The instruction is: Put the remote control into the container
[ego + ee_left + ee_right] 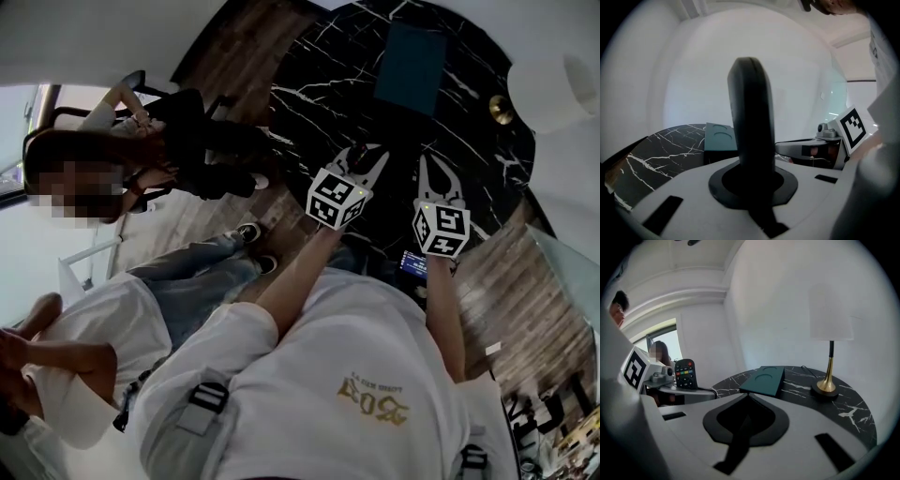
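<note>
Though nearly shut, left fingers (689, 393) grip remote control (685, 373).

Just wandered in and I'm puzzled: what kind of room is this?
Probably a living room or lounge: a round black marble table, a brass-stemmed lamp with a white shade on it, and a wooden floor.

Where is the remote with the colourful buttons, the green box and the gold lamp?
Black remote control with coloured buttons (685, 373): right gripper view, its button face.
Dark teal rectangular container (764, 380): right gripper view, its top.
Gold-stemmed lamp with white shade (827, 386): right gripper view, its gold foot.
</note>
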Tool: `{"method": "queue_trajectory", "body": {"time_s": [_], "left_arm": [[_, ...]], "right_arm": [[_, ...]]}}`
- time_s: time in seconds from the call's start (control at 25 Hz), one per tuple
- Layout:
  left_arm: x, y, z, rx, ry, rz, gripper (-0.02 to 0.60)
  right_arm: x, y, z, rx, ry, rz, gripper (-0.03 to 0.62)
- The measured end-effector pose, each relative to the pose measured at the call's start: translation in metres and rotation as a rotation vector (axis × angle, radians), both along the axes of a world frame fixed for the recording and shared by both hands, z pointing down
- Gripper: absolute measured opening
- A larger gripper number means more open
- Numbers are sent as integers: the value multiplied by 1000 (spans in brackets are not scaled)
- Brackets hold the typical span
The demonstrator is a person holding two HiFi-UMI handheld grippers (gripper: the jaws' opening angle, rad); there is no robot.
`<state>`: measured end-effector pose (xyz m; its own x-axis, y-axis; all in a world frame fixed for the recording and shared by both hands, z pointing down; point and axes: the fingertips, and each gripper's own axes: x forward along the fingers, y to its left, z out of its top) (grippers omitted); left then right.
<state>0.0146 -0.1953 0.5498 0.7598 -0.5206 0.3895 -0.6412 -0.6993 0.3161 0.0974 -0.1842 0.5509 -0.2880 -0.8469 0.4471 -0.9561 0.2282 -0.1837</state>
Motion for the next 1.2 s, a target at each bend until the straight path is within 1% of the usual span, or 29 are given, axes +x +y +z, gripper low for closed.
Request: {"method": "queue_trajectory", "body": {"time_s": [0.16,0.32,0.44,0.64,0.8,1.2], "left_arm": [[3,3,11,-20,-11,12,23],[5,6,21,-37,-19,15,23],[4,8,28,-49,-32,20,23],[7,13,40,-73,-47,45,23],[11,17,49,-83,-76,71,23],[10,18,64,-93,-103,86,23]], "right_arm": [[-2,0,9,-20,-2,-4,11],[-8,3,24,-60,-22,-25,11],[-7,4,32,-81,-18,-33,11],[-11,6,39,-102,-17,-49,11],[-17,7,40,-108,-36,-58,11],[-26,6,48,-130,-29,-88,11]]}}
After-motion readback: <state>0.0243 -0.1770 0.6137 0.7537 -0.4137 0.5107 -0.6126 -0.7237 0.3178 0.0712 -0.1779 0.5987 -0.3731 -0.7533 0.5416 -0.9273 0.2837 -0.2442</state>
